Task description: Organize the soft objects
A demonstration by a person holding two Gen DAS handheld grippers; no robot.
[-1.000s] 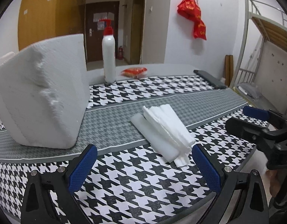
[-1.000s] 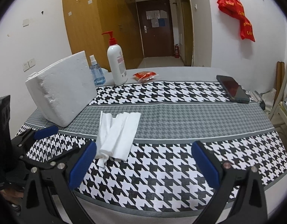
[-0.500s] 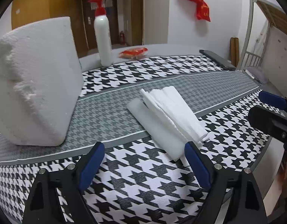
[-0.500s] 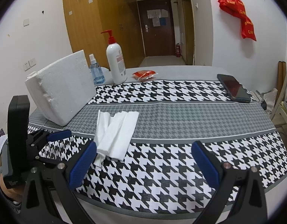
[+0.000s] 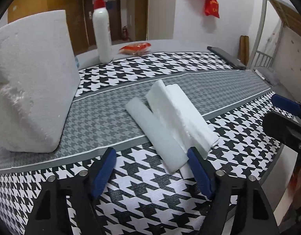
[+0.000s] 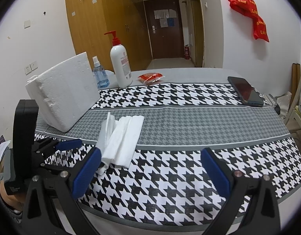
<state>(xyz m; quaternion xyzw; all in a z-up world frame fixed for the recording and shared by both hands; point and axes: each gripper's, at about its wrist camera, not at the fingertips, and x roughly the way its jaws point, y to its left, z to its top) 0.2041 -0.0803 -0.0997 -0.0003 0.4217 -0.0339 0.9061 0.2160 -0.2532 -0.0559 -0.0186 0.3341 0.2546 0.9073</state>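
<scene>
Left wrist view: the left hand-held gripper (image 5: 151,173) has just been closing and stands about half open over the houndstooth counter (image 5: 150,199), gripping nothing; the near end of the folded tissues (image 5: 170,125) lies just ahead, against its right pad. A foam block (image 5: 32,82) stands at the left.

Right wrist view: the right hand-held gripper (image 6: 150,171) gapes wide and empty. The tissues (image 6: 121,139) lie just beyond its left finger (image 6: 86,173), near the foam block (image 6: 64,92).

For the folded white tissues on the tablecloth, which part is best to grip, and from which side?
Probably the near narrow end of the folded white tissues, approached from the table's front edge by the left gripper. The strips lie flat and taper towards that edge, so the open, closing jaws can span the bundle there.
</scene>
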